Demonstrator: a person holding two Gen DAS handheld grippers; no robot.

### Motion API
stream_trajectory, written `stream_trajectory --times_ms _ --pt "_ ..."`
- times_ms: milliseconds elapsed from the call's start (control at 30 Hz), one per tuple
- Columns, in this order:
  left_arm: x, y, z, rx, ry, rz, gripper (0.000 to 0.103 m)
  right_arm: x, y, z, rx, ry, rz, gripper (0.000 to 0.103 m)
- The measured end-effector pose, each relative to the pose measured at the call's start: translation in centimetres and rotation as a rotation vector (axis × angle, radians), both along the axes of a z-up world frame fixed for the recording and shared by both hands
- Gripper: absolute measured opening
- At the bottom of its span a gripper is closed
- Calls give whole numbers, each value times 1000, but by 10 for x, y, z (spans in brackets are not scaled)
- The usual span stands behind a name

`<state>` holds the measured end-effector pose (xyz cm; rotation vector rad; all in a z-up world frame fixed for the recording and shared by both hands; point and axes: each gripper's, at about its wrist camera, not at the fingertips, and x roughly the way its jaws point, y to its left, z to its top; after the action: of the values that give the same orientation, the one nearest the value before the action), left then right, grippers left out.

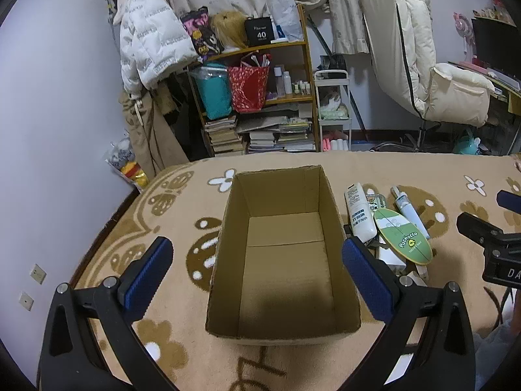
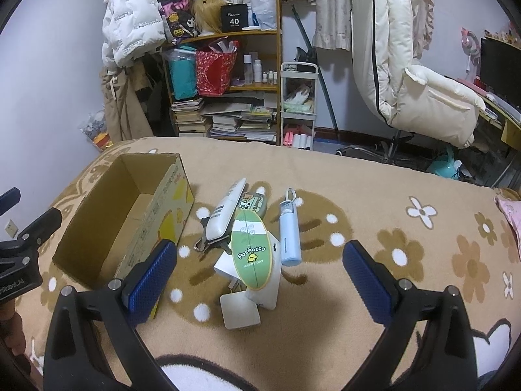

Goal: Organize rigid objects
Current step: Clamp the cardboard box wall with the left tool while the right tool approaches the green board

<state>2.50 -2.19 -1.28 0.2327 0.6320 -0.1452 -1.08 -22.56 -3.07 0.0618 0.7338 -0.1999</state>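
An open, empty cardboard box [image 1: 280, 260] stands on the flowered blanket; it also shows at the left of the right wrist view [image 2: 130, 215]. Right of it lies a pile: a white tube [image 1: 359, 211] [image 2: 226, 210], a green oval Pochacco fan [image 1: 403, 236] [image 2: 252, 251], a light blue bottle [image 1: 412, 211] [image 2: 288, 228], white chargers [image 2: 241, 309] and a metal clip [image 2: 208, 244]. My left gripper [image 1: 257, 273] is open, hovering over the box. My right gripper [image 2: 260, 280] is open, above the pile, and also shows at the left wrist view's right edge [image 1: 488, 231].
The blanket [image 2: 390, 195] covers a bed. Beyond its far edge stand a bookshelf [image 1: 260, 97], a white cart [image 1: 332, 110] and a padded chair [image 1: 439, 81]. A wall [image 1: 49, 130] is at the left. A pink item [image 2: 509, 211] lies at the right.
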Motion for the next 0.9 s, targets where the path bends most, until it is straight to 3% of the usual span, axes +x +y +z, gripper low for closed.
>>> stream_trajectory --times_ms 300,633,900 --pt "36 11 0 -62 19 19 103 19 -1 -8 -5 19 -22 103" --pt "72 19 -7 -84 51 23 103 45 -9 -17 76 21 -52 103" --pt "101 34 -23 -77 160 37 103 67 -27 -30 141 28 -57 103"
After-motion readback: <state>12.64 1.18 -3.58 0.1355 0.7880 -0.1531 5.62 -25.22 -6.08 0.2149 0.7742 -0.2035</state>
